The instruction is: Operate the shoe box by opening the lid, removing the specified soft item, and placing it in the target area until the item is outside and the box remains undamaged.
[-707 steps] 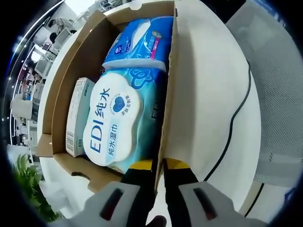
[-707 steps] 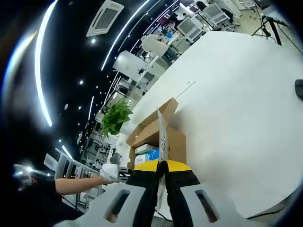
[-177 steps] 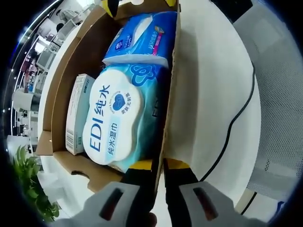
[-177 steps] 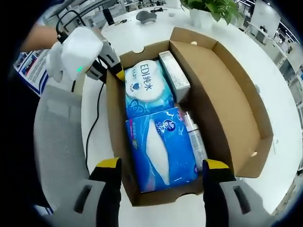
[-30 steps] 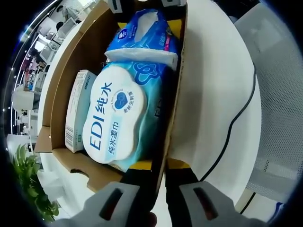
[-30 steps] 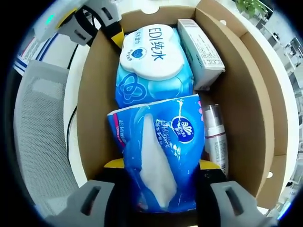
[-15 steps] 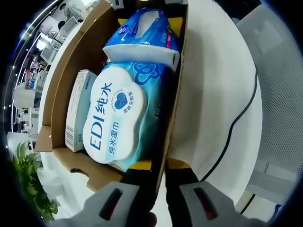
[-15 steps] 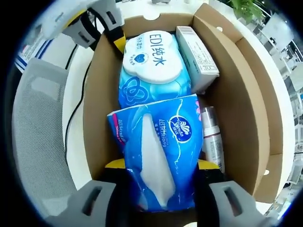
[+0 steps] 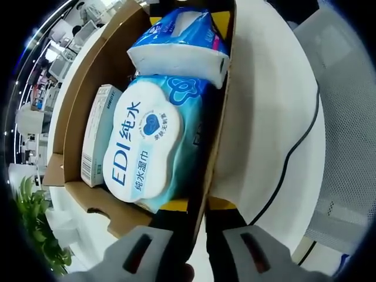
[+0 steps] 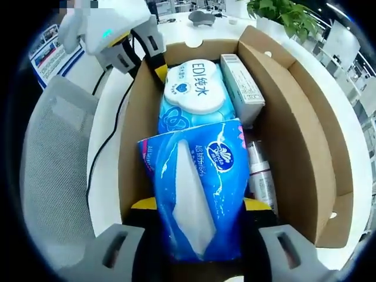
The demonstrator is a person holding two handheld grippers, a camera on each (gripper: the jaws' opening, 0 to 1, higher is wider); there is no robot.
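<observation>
White surface (image 10: pixel 108 147) carried the open shoe box (image 10: pixel 294 135); the right hand-held gripper (image 10: pixel 200 205) clasped the blue tissue pack (image 10: pixel 197 188), raised at the box's near end, wet wipes (image 10: pixel 194 88) beyond. The left hand-held gripper (image 9: pixel 197 205) pinched the box wall (image 9: pixel 217 117), beside a black cable (image 9: pixel 294 158).

A round white table (image 10: pixel 106 158) fills the foreground, a black cable (image 9: pixel 294 158) trailing across it. Beside it stands a grey mesh chair (image 10: pixel 53 176). A green potted plant (image 10: pixel 281 13) sits at the table's far side, with more desks and equipment (too blurred to identify) in the room beyond (image 9: pixel 53 59)
</observation>
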